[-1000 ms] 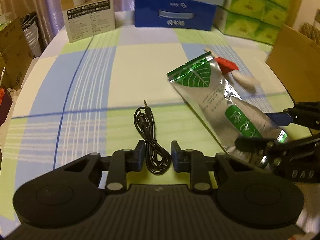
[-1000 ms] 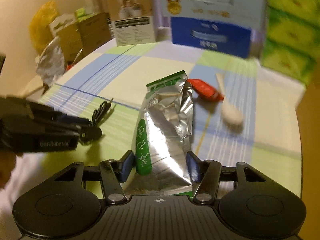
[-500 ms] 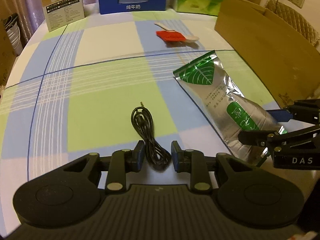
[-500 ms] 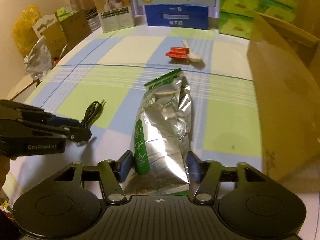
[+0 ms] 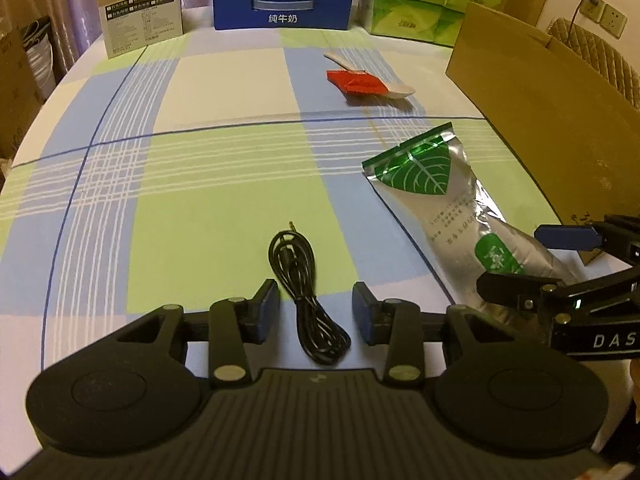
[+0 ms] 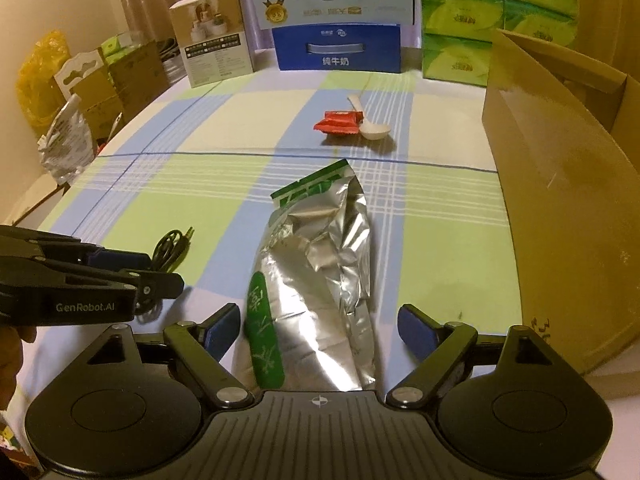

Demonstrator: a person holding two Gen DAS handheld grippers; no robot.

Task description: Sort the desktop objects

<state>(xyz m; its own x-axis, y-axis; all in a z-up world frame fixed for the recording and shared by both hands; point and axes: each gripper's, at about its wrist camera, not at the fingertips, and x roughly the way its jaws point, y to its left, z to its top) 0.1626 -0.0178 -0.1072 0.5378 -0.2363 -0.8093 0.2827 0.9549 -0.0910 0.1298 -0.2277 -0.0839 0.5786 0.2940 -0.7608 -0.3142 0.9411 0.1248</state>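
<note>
Sorting barely begun — all items lie on the table point(image 5: 224, 184).
Left gripper point(image 5: 315, 307) jaws wide astride cable point(image 5: 304, 284); right gripper point(image 6: 318, 326) wide astride foil pouch point(image 6: 320, 276).

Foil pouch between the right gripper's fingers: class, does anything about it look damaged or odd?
Yes. The foil pouch is heavily crumpled and dented along its middle, lying flat on the tablecloth. No spill shows around it.

cable point(image 5: 302, 280) left of pouch point(image 5: 456, 216), wrapper point(image 5: 356, 83) on spoon point(image 5: 394, 90) behind, box point(image 5: 560, 112) at right
</note>
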